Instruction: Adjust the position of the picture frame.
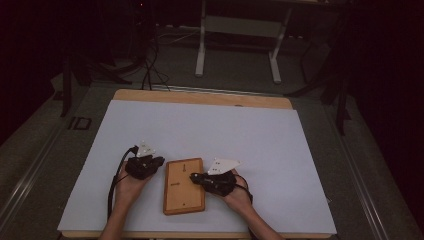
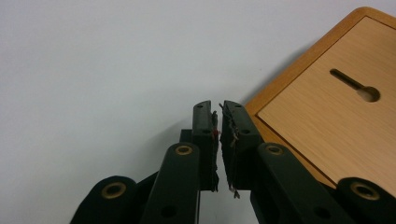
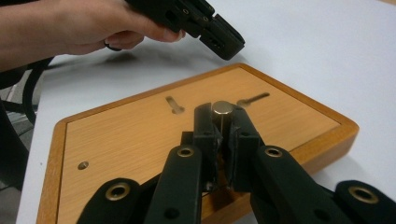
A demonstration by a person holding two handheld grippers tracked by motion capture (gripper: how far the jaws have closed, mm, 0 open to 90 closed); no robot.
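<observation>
Gripping the small metal pin (image 3: 222, 108) over the wooden board (image 1: 184, 186) on the bench (image 1: 210, 125), your right gripper (image 3: 221, 122) has its jaws clamped on it. It looks hard, smooth and light, so hold its shank squarely; the left gripper's (image 2: 218, 119) jaws sit nearly together, empty.

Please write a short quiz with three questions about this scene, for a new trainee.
1. True or false: the right tongs are shut on a small metal cylinder.
2. What does the wooden board lie on? A) a white sheet B) a green cloth C) bare floor
3. On which side of the board are the left tongs in the high view?

Key
1. True.
2. A, the white sheet.
3. At its left, beside the board's far corner, holding nothing.
</observation>
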